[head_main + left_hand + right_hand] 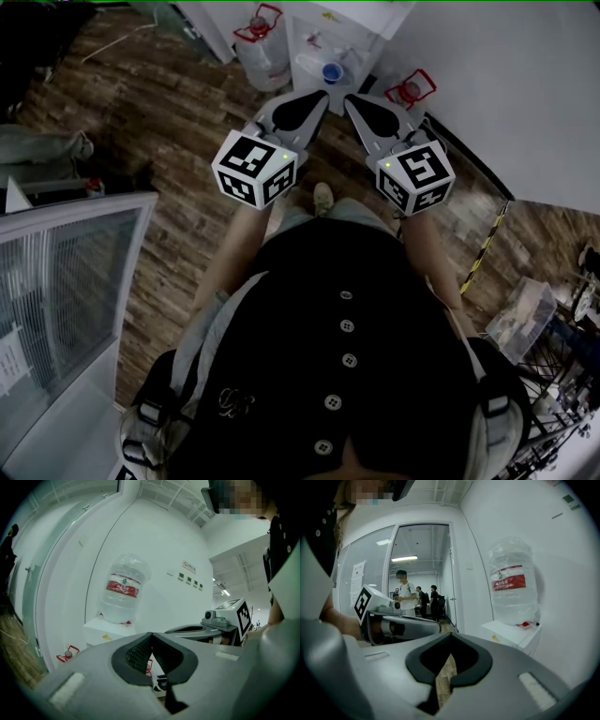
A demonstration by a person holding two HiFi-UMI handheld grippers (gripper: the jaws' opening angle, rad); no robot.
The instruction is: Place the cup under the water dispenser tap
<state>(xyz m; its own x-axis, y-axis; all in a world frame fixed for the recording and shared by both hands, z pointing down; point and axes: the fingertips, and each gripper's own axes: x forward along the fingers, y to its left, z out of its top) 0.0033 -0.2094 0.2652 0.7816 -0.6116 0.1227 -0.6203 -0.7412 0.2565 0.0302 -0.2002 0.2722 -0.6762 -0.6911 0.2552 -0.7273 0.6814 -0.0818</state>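
Observation:
A small blue cup (331, 72) sits in the bay of the white water dispenser (323, 33), ahead of both grippers. My left gripper (317, 97) and right gripper (352, 99) are held side by side, pointing at the dispenser, short of the cup. Both are shut with nothing between their pads. In the left gripper view the left gripper (150, 634) faces the dispenser (108, 631), which carries a large clear bottle (123, 588). In the right gripper view the right gripper (450, 633) has the dispenser (513, 632) and its bottle (513, 581) off to the right.
Two spare water bottles with red handles (262, 47) (410, 91) stand on the wood floor either side of the dispenser. A glass-fronted cabinet (56, 281) is at my left and a white wall (525, 84) at my right. Several people (405, 597) stand beyond a doorway.

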